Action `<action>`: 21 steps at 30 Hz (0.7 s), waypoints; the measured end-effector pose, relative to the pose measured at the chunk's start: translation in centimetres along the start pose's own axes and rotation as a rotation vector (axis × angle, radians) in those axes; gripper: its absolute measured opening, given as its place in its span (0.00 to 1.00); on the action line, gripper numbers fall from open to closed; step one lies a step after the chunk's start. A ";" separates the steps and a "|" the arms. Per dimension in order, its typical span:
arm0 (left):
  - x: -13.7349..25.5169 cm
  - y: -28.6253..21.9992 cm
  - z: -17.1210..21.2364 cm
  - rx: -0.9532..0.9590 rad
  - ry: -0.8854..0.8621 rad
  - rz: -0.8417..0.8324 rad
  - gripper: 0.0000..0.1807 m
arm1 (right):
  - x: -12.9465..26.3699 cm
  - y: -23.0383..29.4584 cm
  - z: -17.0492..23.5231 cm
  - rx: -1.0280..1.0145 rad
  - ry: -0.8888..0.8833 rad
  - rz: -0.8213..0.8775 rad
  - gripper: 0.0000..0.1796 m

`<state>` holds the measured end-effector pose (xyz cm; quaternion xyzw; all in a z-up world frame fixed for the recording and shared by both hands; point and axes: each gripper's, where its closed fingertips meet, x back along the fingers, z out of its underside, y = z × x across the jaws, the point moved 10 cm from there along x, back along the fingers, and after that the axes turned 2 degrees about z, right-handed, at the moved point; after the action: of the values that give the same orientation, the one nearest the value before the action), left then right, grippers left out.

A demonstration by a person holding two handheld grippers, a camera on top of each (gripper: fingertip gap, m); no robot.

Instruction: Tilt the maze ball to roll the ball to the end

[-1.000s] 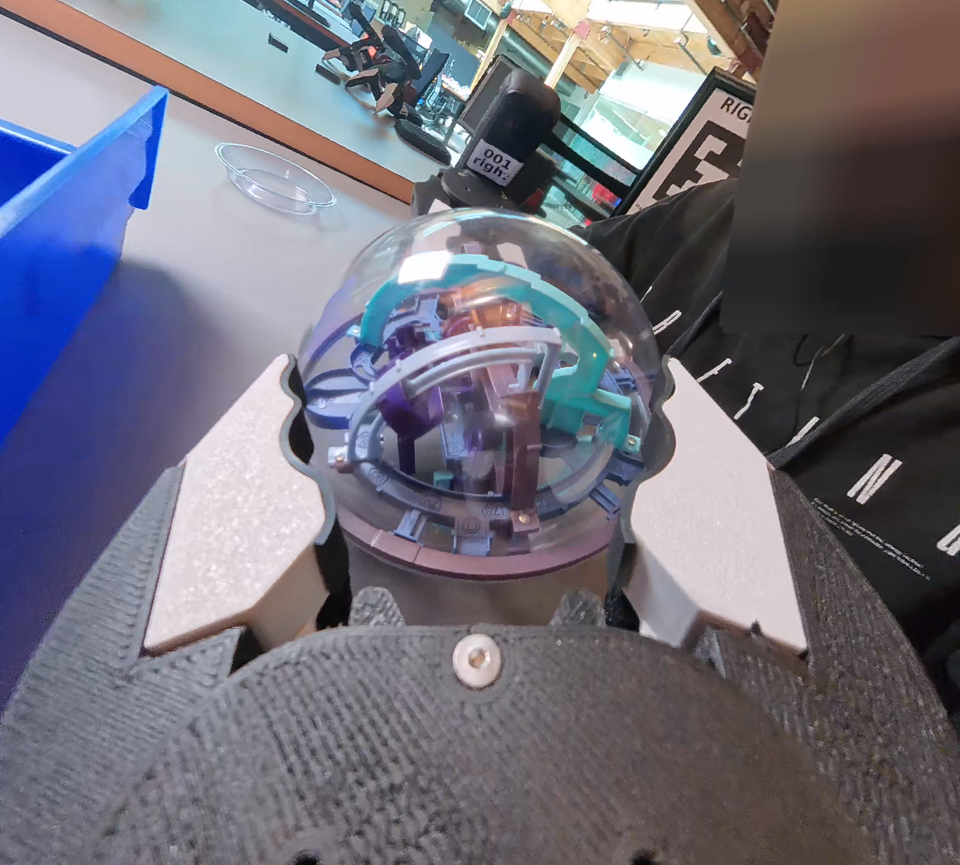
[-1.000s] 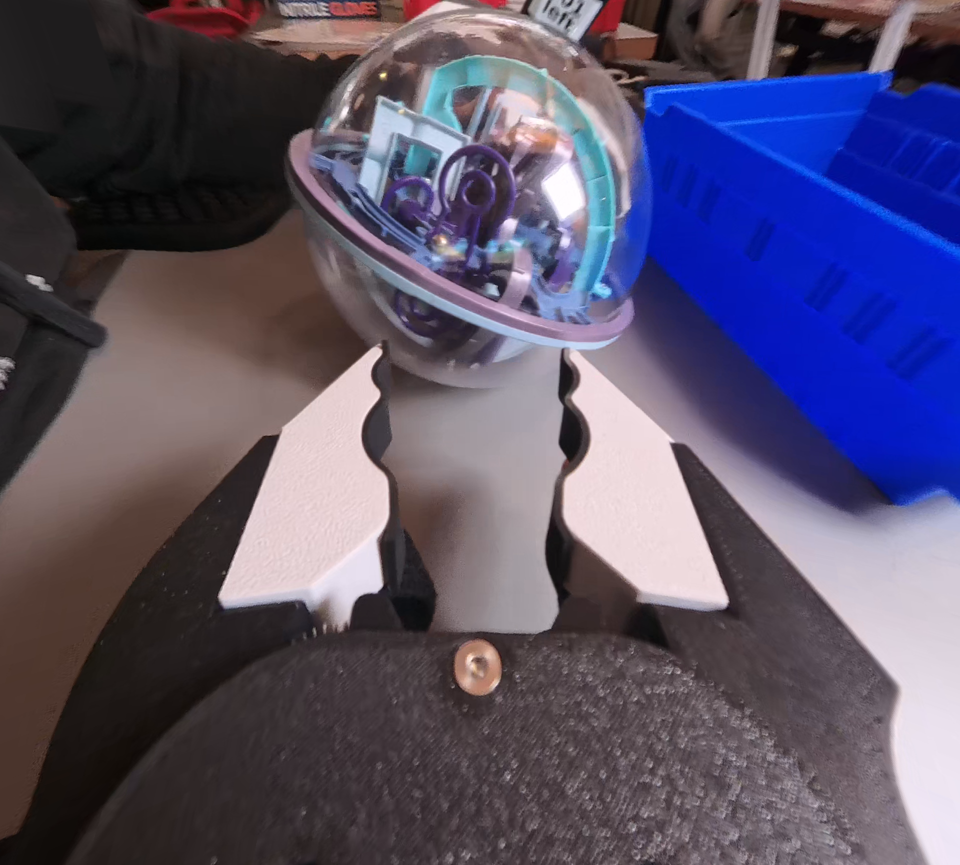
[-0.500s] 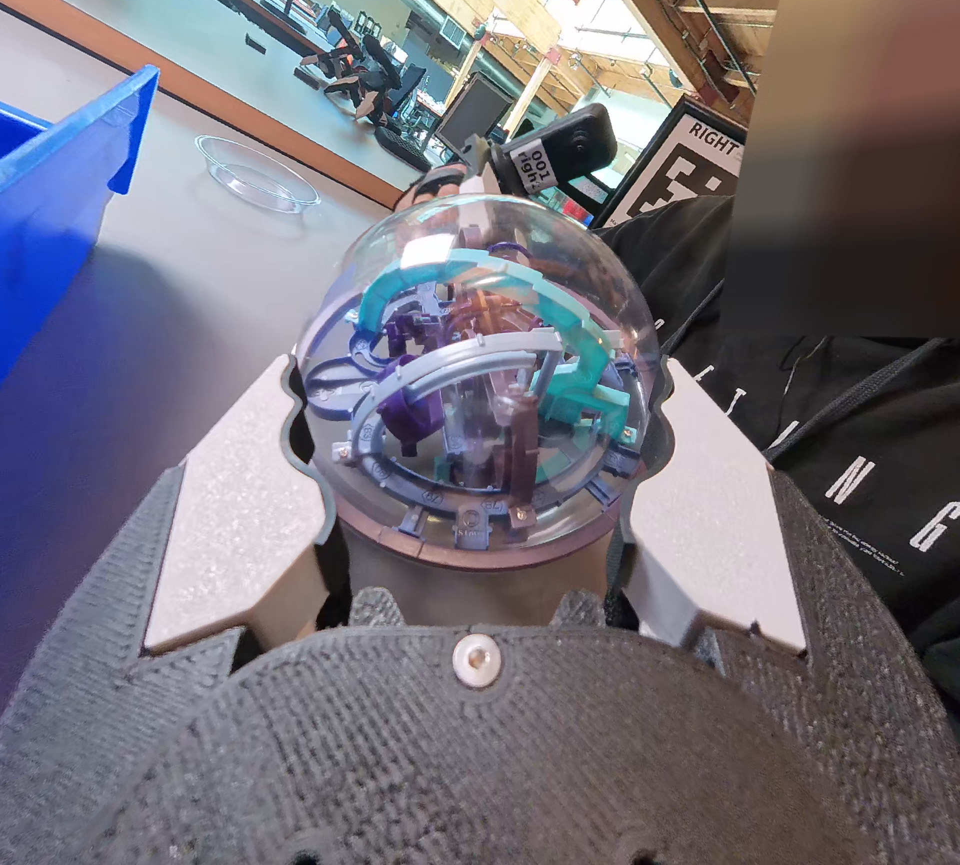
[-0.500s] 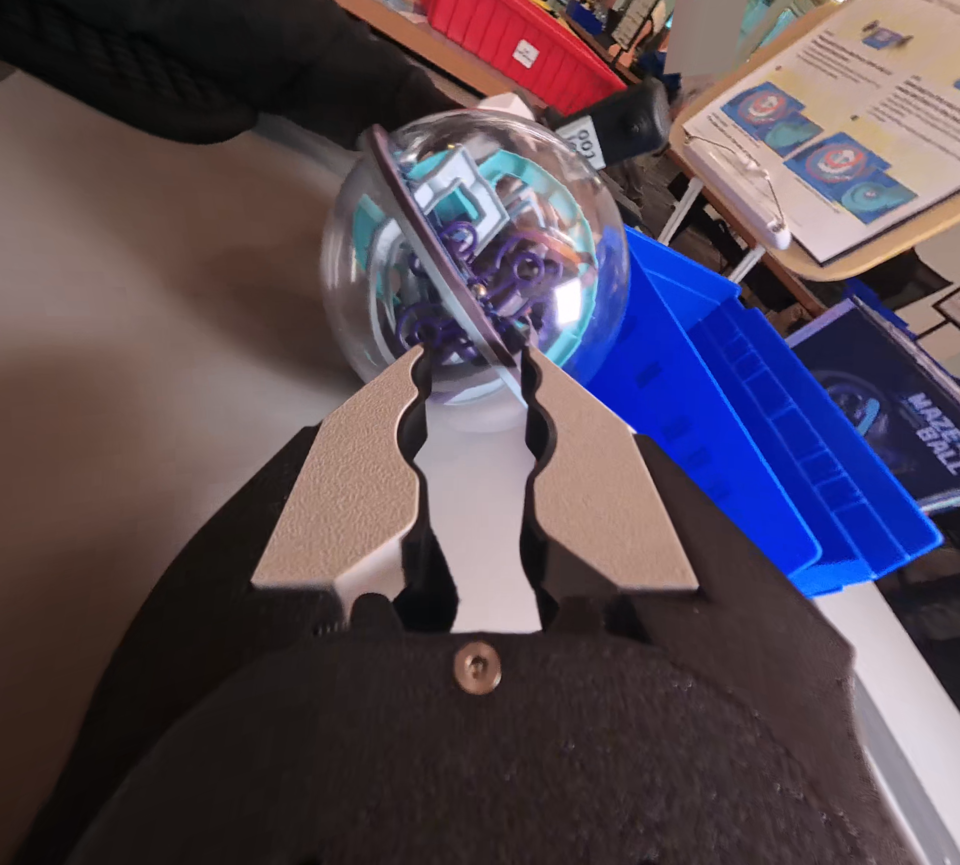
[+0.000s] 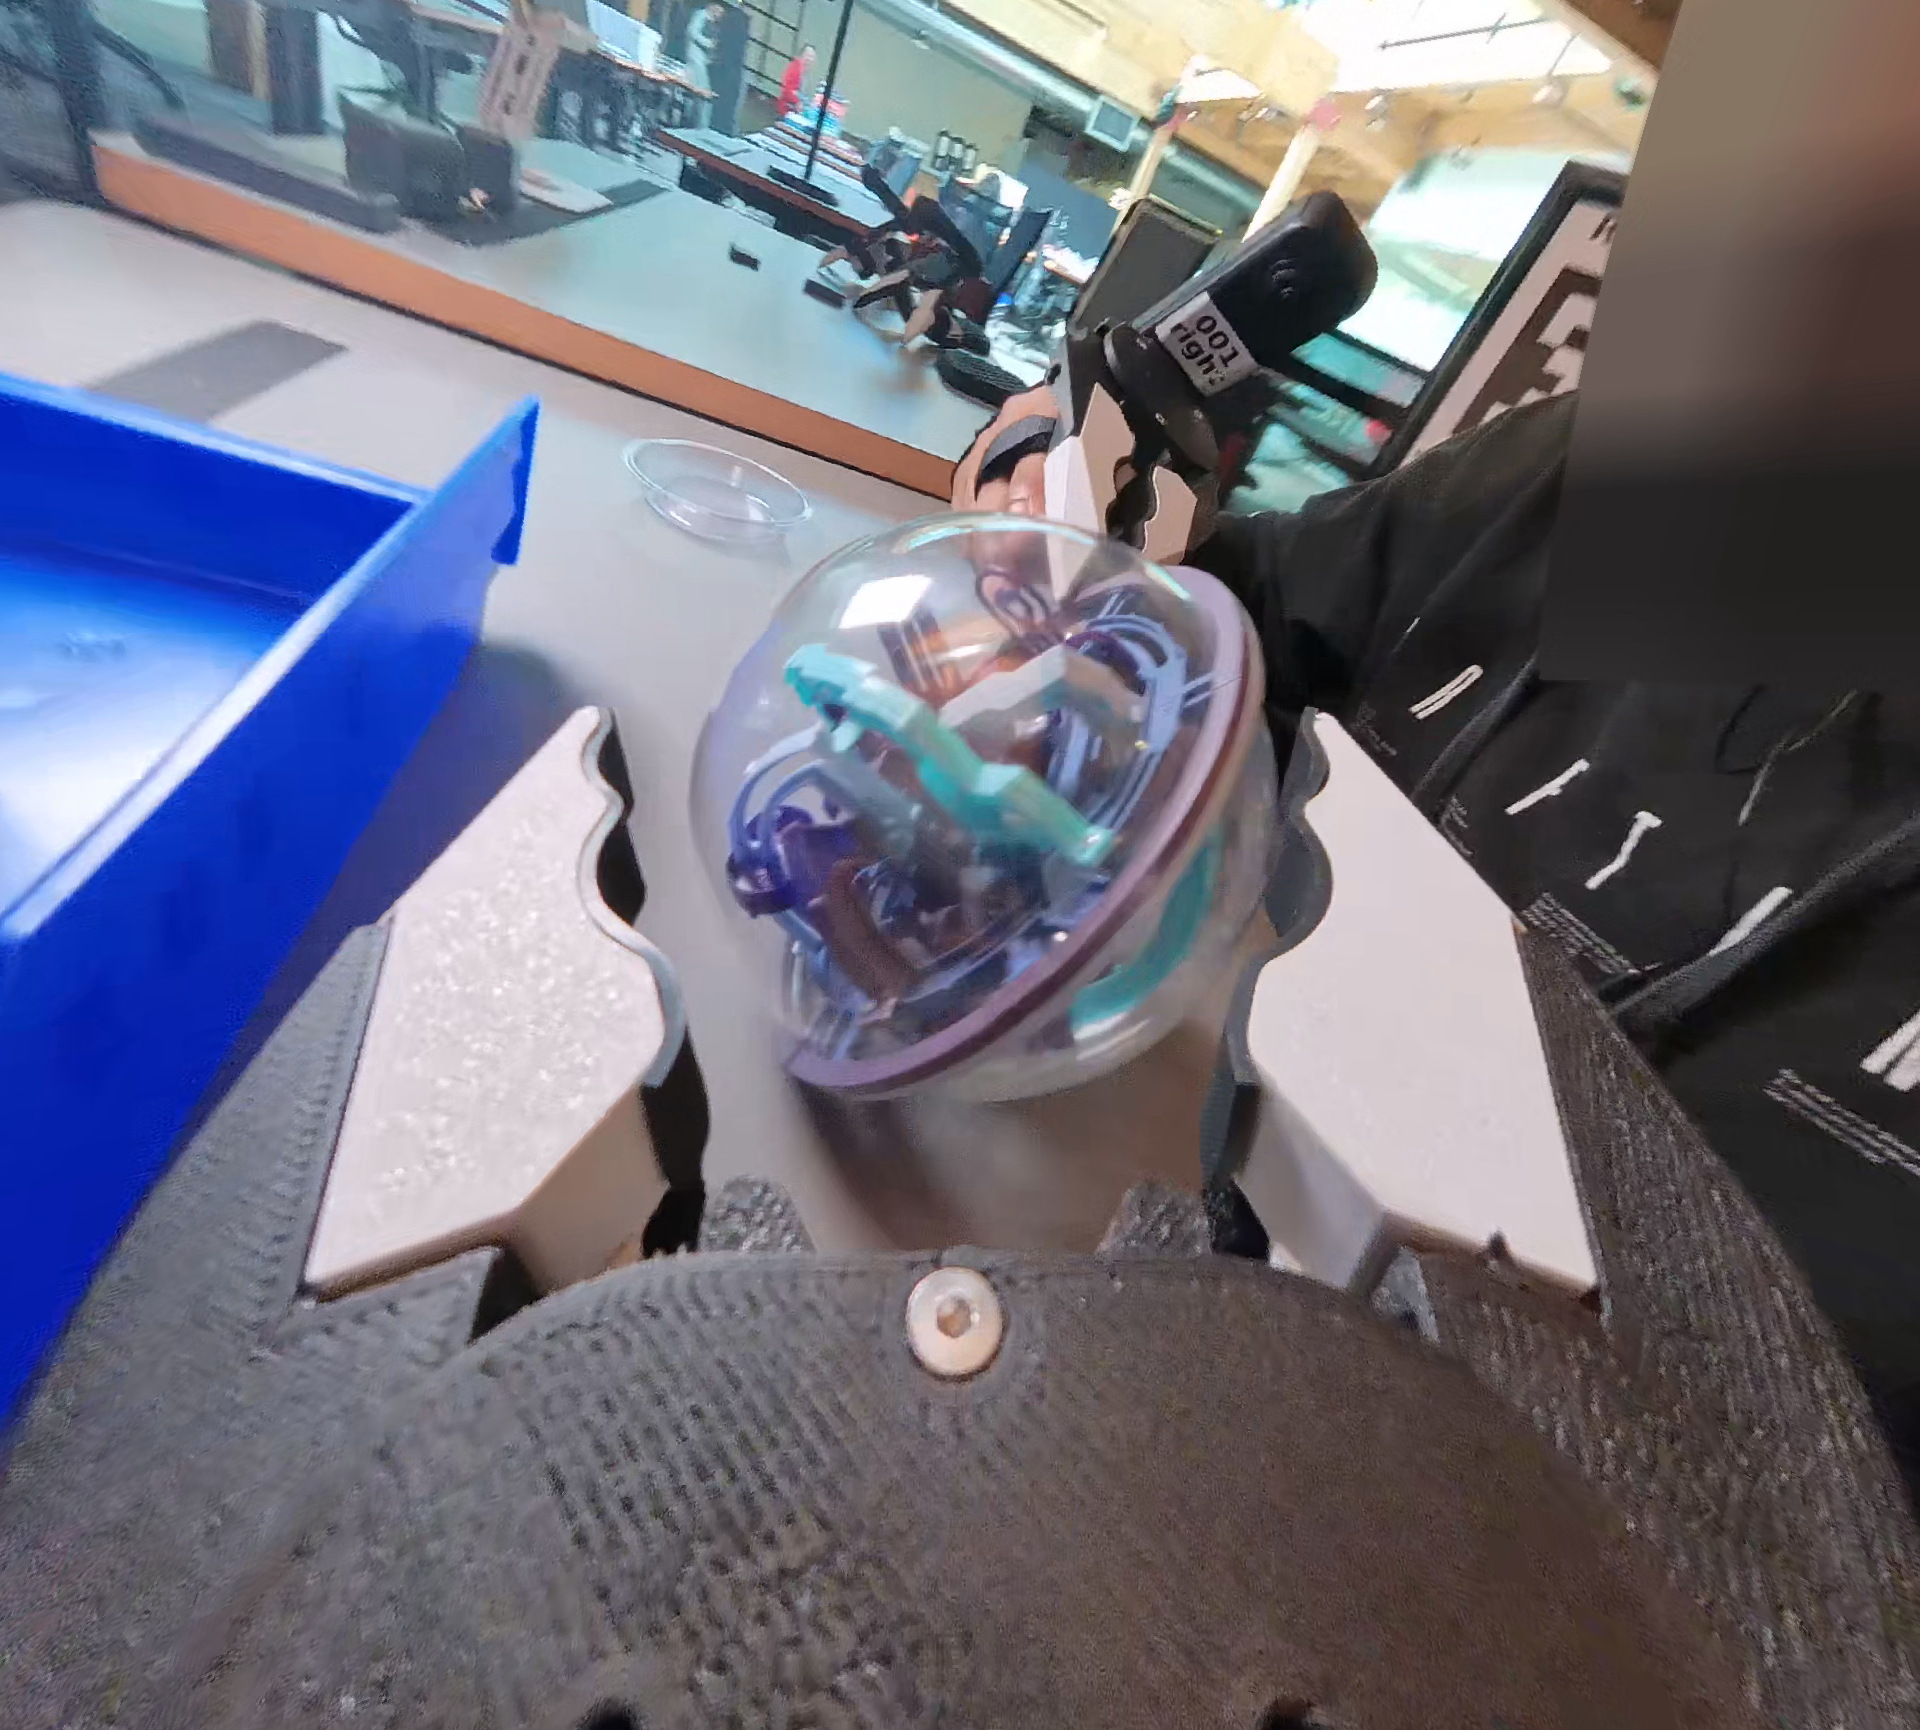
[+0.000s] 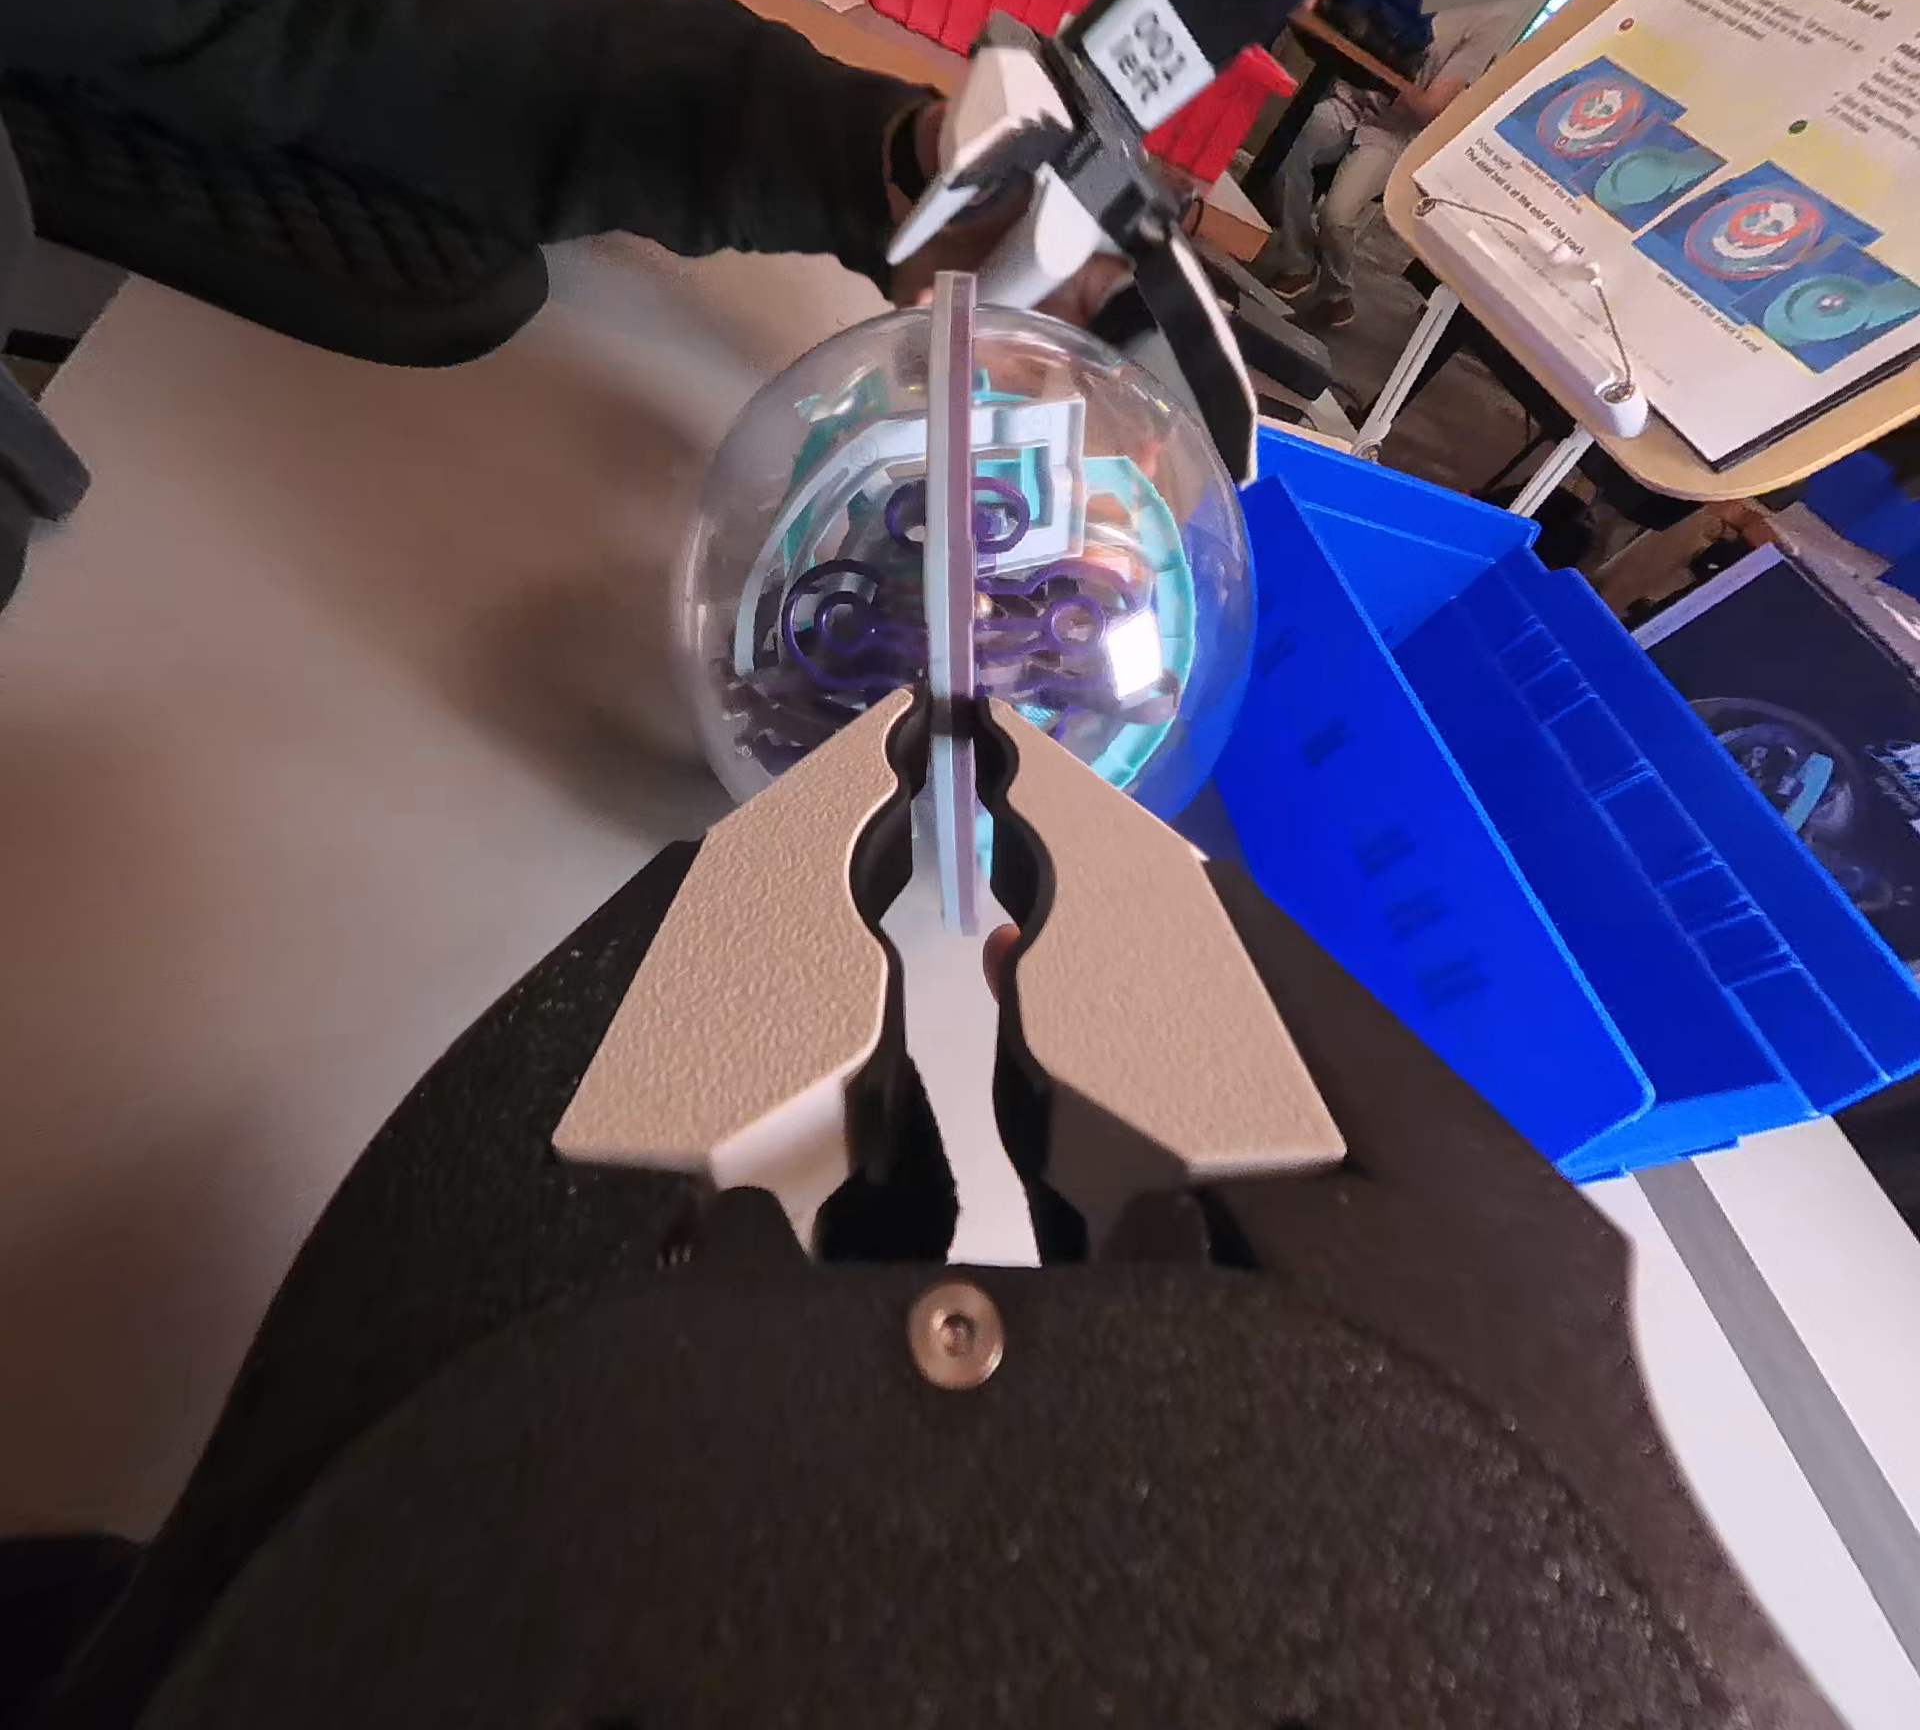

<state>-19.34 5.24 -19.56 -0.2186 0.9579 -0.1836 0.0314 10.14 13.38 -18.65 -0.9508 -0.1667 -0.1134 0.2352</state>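
Now my right gripper (image 6: 951, 724) pinches the purple rim of the clear plastic maze ball (image 6: 966, 558); my left gripper (image 5: 951, 833) stands wide open around it, above the grey table (image 6: 312, 641). I judge the rolling unfinished; the small ball is hard to find.

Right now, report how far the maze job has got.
Done: right gripper, jaws shut, holds the maze ball by its rim. In hand: it is tilted, left gripper open around it. Left: rolling the inner ball to the end; its position is unclear.
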 end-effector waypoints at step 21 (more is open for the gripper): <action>-3.7 -9.8 -0.1 -0.650 0.237 -0.266 0.12 | -0.6 2.5 -4.5 0.048 0.095 0.072 0.03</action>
<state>-12.08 -1.31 -15.93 -0.3168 0.9264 0.1038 -0.1752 9.83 8.96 -15.93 -0.9438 -0.1239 -0.1460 0.2695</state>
